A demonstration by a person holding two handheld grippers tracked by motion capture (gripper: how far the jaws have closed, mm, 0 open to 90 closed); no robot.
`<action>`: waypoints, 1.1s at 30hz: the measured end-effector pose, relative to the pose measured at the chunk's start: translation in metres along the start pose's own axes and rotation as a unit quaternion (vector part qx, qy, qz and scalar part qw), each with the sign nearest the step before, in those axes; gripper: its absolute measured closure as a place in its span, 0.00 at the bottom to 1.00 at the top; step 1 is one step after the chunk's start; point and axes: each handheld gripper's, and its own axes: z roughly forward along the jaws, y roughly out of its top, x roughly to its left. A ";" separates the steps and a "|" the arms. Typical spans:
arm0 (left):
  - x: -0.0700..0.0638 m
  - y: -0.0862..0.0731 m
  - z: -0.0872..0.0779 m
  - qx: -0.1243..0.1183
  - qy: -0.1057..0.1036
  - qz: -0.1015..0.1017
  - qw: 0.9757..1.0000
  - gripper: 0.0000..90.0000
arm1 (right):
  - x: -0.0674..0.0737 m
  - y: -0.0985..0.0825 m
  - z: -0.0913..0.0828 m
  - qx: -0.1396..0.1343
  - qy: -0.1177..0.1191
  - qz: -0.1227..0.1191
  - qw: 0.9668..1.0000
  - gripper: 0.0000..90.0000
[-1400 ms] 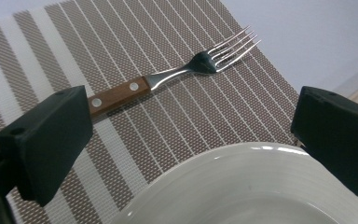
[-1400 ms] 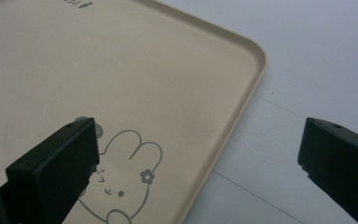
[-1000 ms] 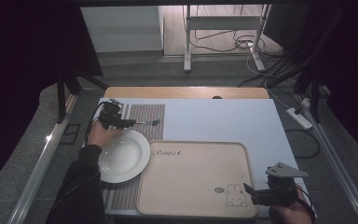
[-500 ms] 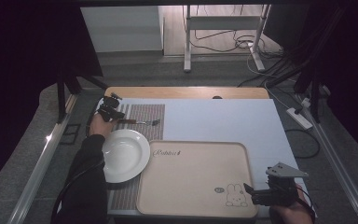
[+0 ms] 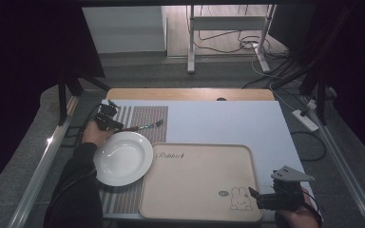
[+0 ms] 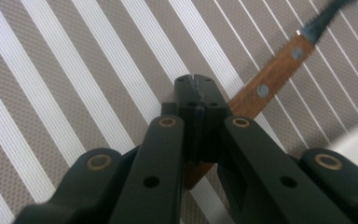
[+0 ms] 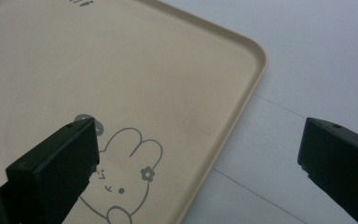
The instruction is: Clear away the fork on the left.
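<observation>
left hand-held gripper (image 6: 196,100) is clenched on the fork's (image 5: 145,127) wooden handle – lift it level, clear of the plate (image 5: 122,158) – right hand-held gripper (image 7: 198,154) idles wide open.

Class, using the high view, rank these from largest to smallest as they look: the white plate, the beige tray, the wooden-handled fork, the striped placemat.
1. Beige tray
2. Striped placemat, partly covered, so its rank is unsure
3. White plate
4. Wooden-handled fork

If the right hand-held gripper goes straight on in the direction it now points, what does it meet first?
Probably the beige tray: the open right hand-held gripper points at its near right corner with the rabbit drawing. Depth is unclear, so it may pass just above the rim.
</observation>
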 end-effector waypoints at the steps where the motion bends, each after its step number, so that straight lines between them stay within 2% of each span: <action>1: -0.001 -0.003 -0.001 0.002 -0.003 0.003 1.000 0.99 | 0.000 0.000 0.000 0.000 0.000 0.000 1.000 0.00; 7: -0.007 -0.010 -0.005 0.014 -0.016 0.015 1.000 0.99 | 0.000 0.001 0.001 0.003 0.000 -0.003 1.000 0.00; 11: -0.007 -0.010 -0.005 0.017 -0.019 0.019 1.000 0.99 | 0.000 0.001 0.001 0.004 -0.001 -0.002 1.000 0.00; 13: -0.004 -0.008 -0.008 0.004 -0.017 0.011 1.000 0.97 | 0.000 0.001 0.001 0.003 -0.001 -0.002 1.000 0.00; 15: -0.002 -0.005 -0.011 -0.005 -0.024 0.003 1.000 0.81 | 0.000 0.001 0.001 0.003 0.000 -0.002 1.000 0.00; 19: -0.003 0.004 -0.014 -0.017 -0.025 0.007 1.000 0.55 | 0.000 0.001 0.001 0.004 0.000 -0.002 1.000 0.00; 22: -0.006 0.010 -0.012 -0.032 -0.033 0.010 0.999 0.35 | 0.000 0.001 0.001 0.003 0.000 -0.003 1.000 0.00; 24: -0.009 0.016 -0.005 -0.029 -0.042 0.009 0.999 0.21 | 0.000 0.001 0.001 0.002 0.000 -0.002 1.000 0.00; 27: -0.017 0.023 0.004 -0.016 -0.035 0.025 0.999 0.09 | 0.000 0.001 0.001 0.002 0.001 -0.002 1.000 0.00; 28: -0.018 0.024 0.006 -0.015 -0.040 0.028 0.999 0.06 | 0.000 0.001 0.001 0.002 0.001 -0.002 1.000 0.00; 29: -0.020 0.027 0.009 -0.013 -0.043 0.028 0.999 0.05 | 0.000 0.001 0.001 0.002 0.001 -0.002 1.000 0.00; 33: -0.027 0.035 0.020 0.009 -0.029 0.043 0.999 0.03 | 0.000 0.000 0.000 0.001 0.001 -0.001 1.000 0.00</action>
